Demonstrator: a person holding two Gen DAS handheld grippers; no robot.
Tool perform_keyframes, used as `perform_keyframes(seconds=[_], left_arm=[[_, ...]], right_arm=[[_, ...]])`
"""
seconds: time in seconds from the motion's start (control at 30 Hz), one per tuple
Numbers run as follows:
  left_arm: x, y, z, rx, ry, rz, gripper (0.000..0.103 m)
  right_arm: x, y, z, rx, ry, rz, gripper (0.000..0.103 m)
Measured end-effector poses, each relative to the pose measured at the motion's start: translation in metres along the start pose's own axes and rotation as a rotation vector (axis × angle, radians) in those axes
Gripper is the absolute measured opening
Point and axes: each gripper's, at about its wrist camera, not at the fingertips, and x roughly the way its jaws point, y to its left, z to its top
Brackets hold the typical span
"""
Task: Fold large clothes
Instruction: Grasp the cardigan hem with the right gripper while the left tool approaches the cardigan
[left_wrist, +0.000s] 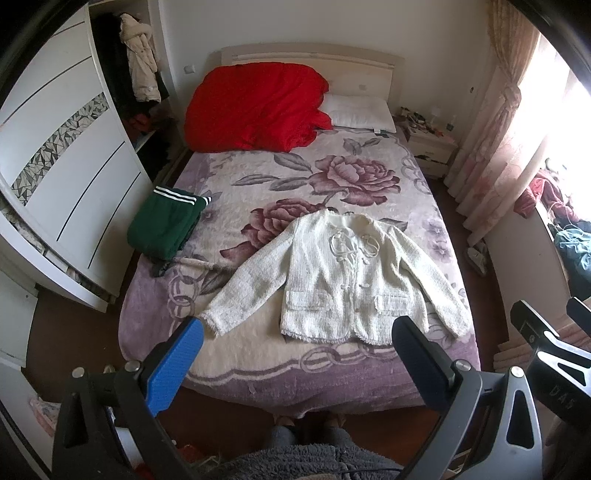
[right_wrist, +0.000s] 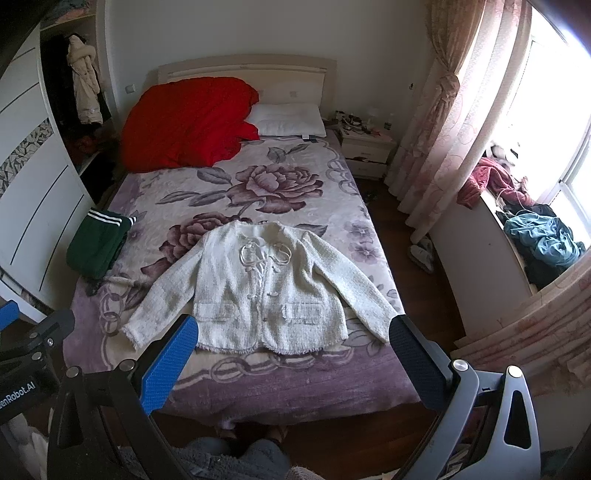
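Note:
A white tweed jacket (left_wrist: 343, 280) lies flat, front up, on the near half of the bed, with both sleeves spread out to the sides. It also shows in the right wrist view (right_wrist: 258, 288). My left gripper (left_wrist: 299, 332) is open and empty, held above the foot of the bed, in front of the jacket's hem. My right gripper (right_wrist: 295, 332) is open and empty too, at about the same height and distance from the hem. Neither gripper touches the jacket.
A folded green garment with white stripes (left_wrist: 166, 225) lies at the bed's left edge. A red quilt (left_wrist: 255, 107) and a white pillow (left_wrist: 358, 112) lie at the head. A white wardrobe (left_wrist: 70, 177) stands left, a nightstand (left_wrist: 430, 147) and curtains (left_wrist: 491, 122) right.

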Motion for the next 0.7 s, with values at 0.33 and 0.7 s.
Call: perform_keyframes(seconds=[0.33, 0.7], left_arm=[[0.108, -0.014, 0.038, 0.043, -0.021, 0.104, 0.103], [0.317, -0.05, -0.005, 0.06, 0.111, 0.226, 0.103]], right_arm=[[0.092, -0.034, 0.007, 0.186, 0.093, -0.021, 0.103], [0.382, -0.223, -0.122, 0.731, 0.424, -0.107, 0.068]])
